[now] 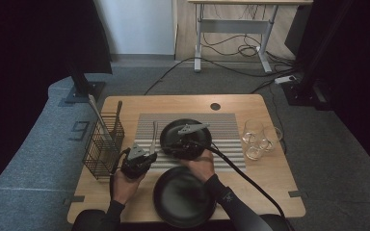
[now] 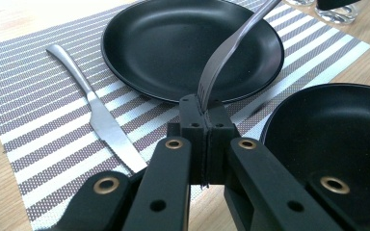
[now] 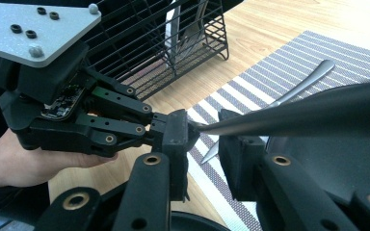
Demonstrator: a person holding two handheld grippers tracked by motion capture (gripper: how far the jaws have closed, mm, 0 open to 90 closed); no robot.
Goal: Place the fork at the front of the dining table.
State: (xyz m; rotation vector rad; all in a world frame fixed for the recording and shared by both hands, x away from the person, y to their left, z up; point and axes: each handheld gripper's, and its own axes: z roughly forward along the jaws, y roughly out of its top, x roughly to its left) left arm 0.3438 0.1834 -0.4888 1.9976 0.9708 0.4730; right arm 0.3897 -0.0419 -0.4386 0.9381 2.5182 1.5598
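Clamping the fork [image 2: 231,48] by its prongs at lower centre, left gripper [image 2: 205,113] pressed shut on it, handle slanting up and to the right over the far plate [image 2: 173,43]; waiting spread apart, right gripper [image 3: 204,139] straddling that handle just beside the prongs, long axis running out to the right edge; lying left on the striped mat [image 2: 38,120], knife [image 2: 101,115] well apart; crowding lower right, near plate [image 2: 327,130]; standing clear, basket [image 3: 173,43] at upper left
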